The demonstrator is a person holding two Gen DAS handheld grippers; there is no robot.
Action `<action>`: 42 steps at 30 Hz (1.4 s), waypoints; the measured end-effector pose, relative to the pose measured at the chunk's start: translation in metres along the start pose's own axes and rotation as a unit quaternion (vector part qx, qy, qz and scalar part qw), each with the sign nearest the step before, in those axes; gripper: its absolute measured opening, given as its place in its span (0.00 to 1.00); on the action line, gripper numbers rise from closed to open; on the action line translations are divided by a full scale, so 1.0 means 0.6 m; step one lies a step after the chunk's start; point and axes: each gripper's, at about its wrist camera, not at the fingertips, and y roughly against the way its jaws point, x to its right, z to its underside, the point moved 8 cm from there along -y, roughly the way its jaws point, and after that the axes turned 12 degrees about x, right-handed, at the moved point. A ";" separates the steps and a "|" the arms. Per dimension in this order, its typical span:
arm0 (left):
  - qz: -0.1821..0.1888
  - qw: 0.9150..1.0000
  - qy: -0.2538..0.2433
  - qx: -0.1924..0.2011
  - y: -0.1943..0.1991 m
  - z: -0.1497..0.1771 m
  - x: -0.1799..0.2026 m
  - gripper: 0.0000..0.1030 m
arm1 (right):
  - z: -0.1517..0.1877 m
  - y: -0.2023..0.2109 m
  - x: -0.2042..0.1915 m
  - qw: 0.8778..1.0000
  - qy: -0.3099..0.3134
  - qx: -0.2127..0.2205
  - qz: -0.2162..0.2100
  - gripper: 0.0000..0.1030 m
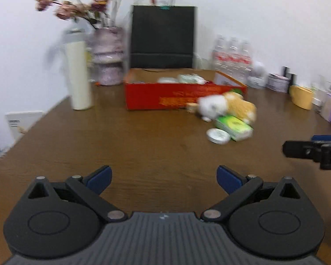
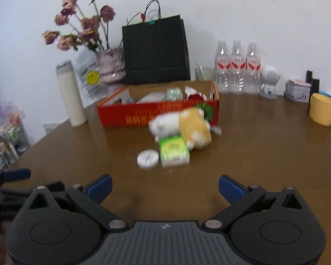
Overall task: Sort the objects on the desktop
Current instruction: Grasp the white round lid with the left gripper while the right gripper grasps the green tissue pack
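An open red box (image 1: 165,96) (image 2: 130,116) holding several small items stands mid-table. In front of it lie a white and yellow plush toy (image 1: 227,107) (image 2: 183,125), a green tissue pack (image 1: 235,128) (image 2: 173,151) and a round white tin (image 1: 218,135) (image 2: 147,159). My left gripper (image 1: 164,180) is open and empty over bare table, well short of these. My right gripper (image 2: 164,189) is open and empty, just short of the tin and pack. It also shows at the right edge of the left wrist view (image 1: 315,150).
At the back stand a black paper bag (image 1: 163,37) (image 2: 155,52), a vase of dried roses (image 2: 110,66), a tall white bottle (image 1: 78,75) (image 2: 71,95), three water bottles (image 2: 238,68), a small astronaut figure (image 2: 269,82), a tin (image 2: 298,90) and a yellow cup (image 2: 322,109).
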 end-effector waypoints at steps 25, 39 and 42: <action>0.136 0.989 -0.035 -0.052 -0.256 -0.012 0.118 0.39 | 0.007 -0.108 0.051 0.998 -0.060 -0.028 -0.020 0.75; 0.085 0.988 0.116 -0.051 -0.269 -0.027 -0.035 0.39 | 0.001 -0.264 -0.010 0.998 0.024 -0.059 0.024 0.57; 0.088 0.988 0.116 -0.051 -0.267 -0.027 -0.034 0.39 | 0.002 -0.268 -0.022 0.996 0.054 -0.055 0.038 0.44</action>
